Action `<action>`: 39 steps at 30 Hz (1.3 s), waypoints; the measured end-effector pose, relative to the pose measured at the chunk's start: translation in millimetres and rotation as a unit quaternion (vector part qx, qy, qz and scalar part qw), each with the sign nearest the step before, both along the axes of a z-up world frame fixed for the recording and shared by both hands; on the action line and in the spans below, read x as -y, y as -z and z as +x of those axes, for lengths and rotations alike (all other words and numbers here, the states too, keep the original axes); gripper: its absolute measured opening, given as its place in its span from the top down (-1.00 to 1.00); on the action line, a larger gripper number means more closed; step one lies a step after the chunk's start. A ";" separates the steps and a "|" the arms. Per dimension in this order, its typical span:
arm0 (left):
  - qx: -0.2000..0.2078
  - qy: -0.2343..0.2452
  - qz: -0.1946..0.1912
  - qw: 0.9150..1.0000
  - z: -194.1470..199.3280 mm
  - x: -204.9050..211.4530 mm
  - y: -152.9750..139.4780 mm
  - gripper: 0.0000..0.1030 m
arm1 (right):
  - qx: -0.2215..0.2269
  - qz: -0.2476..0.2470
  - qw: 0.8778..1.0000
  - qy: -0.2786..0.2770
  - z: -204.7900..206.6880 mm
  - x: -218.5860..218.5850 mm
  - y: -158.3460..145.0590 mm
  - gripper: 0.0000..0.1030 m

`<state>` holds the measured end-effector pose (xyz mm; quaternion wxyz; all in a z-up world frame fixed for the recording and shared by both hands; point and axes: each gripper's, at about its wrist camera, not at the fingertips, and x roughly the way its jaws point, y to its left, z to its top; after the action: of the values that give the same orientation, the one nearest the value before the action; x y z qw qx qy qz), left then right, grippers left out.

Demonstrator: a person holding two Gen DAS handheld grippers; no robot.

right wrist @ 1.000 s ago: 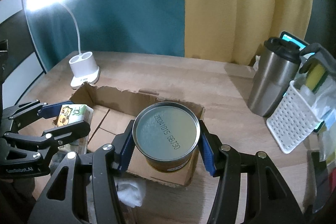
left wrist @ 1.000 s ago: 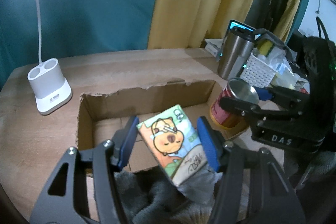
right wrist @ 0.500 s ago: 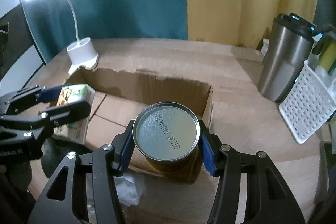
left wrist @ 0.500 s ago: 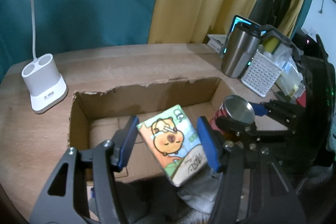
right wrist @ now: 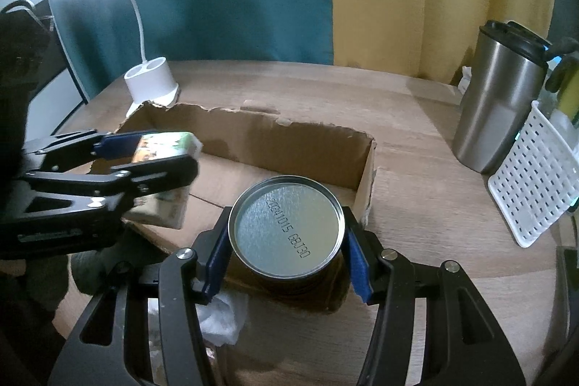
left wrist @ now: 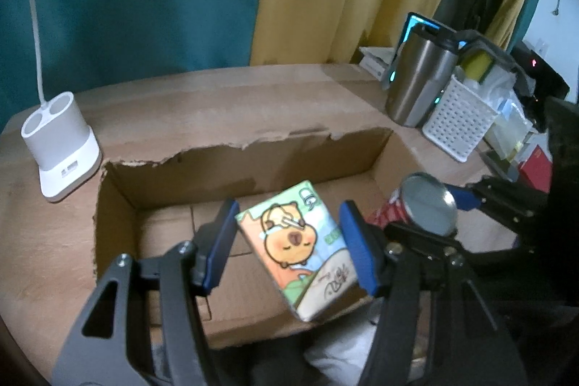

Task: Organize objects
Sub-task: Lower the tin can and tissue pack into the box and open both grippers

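**Two items held over an open cardboard box**

In the left wrist view, the printed face of a tissue pack [left wrist: 300,248] with a cartoon animal is seen, clenched tilted between the blue pads of the left gripper [left wrist: 289,245] above the floor of the cardboard box [left wrist: 224,165]. The red side of the can [left wrist: 427,205] is visible only there, held by the right gripper [left wrist: 448,216] at the box's right end. In the right wrist view, the can [right wrist: 286,227] is shown from above, its silver end stamped with a date code, gripped by the jaws of the right gripper [right wrist: 286,241] over the box's near right corner. The pack is seen edge-on there. The box floor appears bare. On the worktop [right wrist: 398,104], a steel tumbler [right wrist: 499,107] stands beside a white perforated basket [right wrist: 535,179] holding a yellow sponge, and a white lamp base [left wrist: 61,147] stands left of the box.
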<state>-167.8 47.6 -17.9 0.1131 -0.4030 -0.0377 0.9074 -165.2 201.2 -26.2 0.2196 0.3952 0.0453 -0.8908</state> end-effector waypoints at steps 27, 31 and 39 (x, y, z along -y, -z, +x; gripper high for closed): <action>0.026 0.037 -0.003 0.999 -11.8 -27.3 12.1 -0.17 | -0.010 0.009 0.999 0.041 3.1 -27.9 -19.1 -0.35; 0.023 0.036 -0.001 0.999 -9.0 -27.5 8.5 -0.21 | -0.008 0.009 0.999 0.049 3.7 -30.6 -18.3 -0.35; 0.000 0.025 0.005 1.000 4.0 -21.8 -7.1 -0.39 | -0.012 0.007 0.998 0.060 10.5 -34.3 -22.4 -0.35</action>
<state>-163.8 69.4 -10.8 0.1372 -0.4036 -0.0321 0.9040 -154.7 235.5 -3.8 0.1623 0.3878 0.0299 -0.9068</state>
